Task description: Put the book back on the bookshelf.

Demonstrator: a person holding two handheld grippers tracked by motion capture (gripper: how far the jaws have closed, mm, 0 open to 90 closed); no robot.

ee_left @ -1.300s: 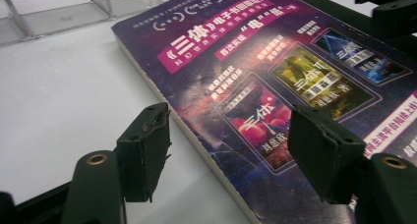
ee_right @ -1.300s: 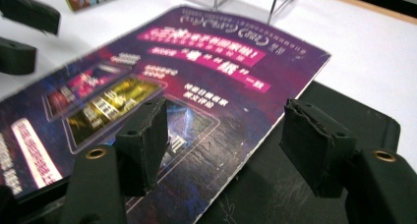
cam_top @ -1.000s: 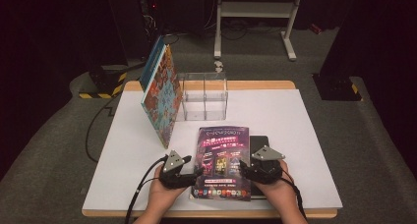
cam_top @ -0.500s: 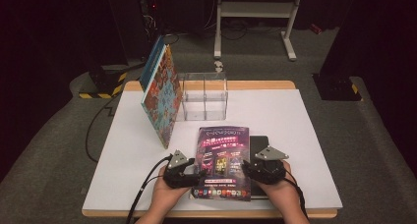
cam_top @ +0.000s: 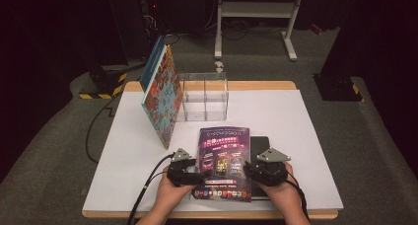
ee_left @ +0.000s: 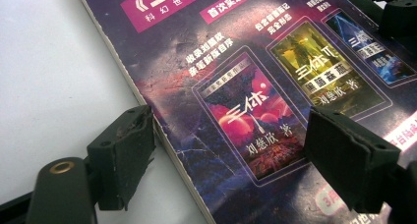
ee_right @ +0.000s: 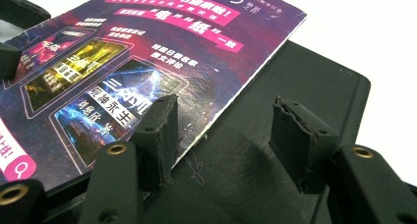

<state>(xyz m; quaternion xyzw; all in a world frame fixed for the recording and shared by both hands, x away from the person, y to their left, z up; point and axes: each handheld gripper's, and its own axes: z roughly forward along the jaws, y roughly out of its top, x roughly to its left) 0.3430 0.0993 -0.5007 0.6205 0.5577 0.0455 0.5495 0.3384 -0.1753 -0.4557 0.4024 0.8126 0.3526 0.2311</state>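
Note:
A purple book (cam_top: 224, 158) with Chinese lettering lies flat near the table's front edge, its right part resting on a black book (cam_top: 260, 142). My left gripper (cam_top: 198, 174) is at the purple book's left edge. In the left gripper view its jaws have just been opening: my left gripper (ee_left: 236, 145) is open, one pad on the table side, the other above the cover (ee_left: 255, 111), with the book's edge between them untouched. My right gripper (cam_top: 250, 171) is at the right edge. Its jaws have just closed a little, and my right gripper (ee_right: 228, 135) stays open astride the purple cover's edge (ee_right: 147, 62) and the black book (ee_right: 295, 86).
A colourful large book (cam_top: 162, 99) leans tilted against a clear acrylic box (cam_top: 204, 96) at the back of the white table (cam_top: 296, 126). A black cable (cam_top: 148, 185) trails off the front edge from the left gripper. A white stand (cam_top: 256, 18) is on the floor behind.
Both hands keep to the purple book's two sides. The left gripper has edged slightly toward the book; the books have not moved.

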